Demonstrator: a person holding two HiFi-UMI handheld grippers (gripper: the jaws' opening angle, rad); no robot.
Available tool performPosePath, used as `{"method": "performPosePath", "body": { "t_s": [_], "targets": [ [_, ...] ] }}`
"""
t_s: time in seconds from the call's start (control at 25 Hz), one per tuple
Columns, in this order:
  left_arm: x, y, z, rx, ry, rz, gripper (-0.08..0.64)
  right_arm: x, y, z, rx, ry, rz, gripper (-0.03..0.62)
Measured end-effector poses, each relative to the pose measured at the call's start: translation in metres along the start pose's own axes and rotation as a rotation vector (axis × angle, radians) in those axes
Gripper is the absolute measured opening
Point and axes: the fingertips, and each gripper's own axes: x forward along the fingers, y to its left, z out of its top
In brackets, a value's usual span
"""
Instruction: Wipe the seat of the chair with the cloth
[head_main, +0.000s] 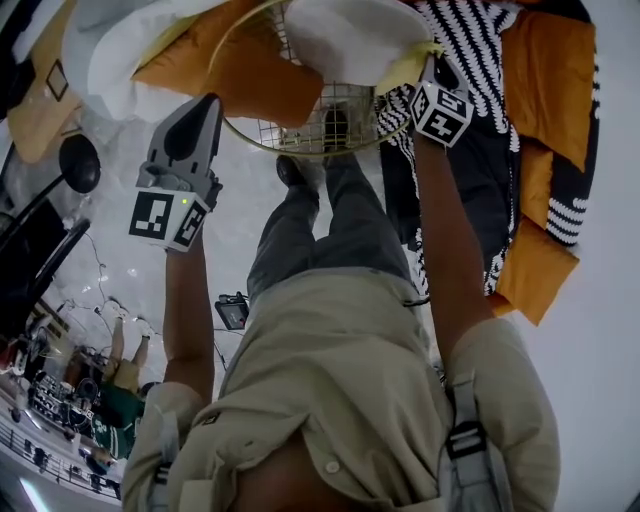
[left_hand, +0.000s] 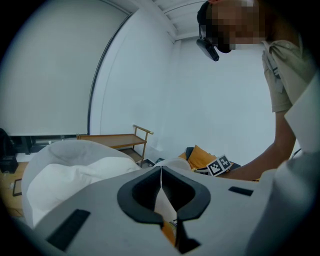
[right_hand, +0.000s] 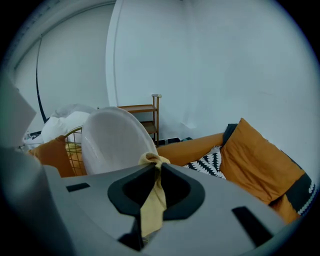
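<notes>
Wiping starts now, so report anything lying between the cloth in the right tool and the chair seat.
Nothing visible does. The right tool is shut on the yellow cloth, and the white chair seat lies directly beyond it, its surface bare. The orange cushion sits off to the side.

left hand-held gripper (head_main: 208, 103): jaws together, arm outstretched | right hand-held gripper (head_main: 428, 62): jaws clamped on cloth (right_hand: 152, 197), arm outstretched
</notes>
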Motion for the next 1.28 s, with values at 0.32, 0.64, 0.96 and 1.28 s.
{"method": "performPosePath", "body": {
  "t_s": [0.32,0.64,0.96,1.28],
  "targets": [
    [-0.024,0.025,-0.016,-0.038,-0.004,0.062,0.020,0.031,0.074,-0.010,-0.072,0.043,0.092,0.051],
    [-0.060,0.063,-0.060,-0.114,0.008,0.160,0.021,0.090,0.280,-0.042,-0.248,0.132,0.387,0.051],
    [-0.071,0.065,-0.069,-0.124,0.019,0.173,0.020,0.086,0.301,-0.044,-0.235,0.142,0.389,0.051],
    [-0.026,0.035,-0.041,-0.076,0.021,0.081,0.020,0.066,0.107,-0.051,-0.061,0.145,0.120,0.051]
  ]
}}
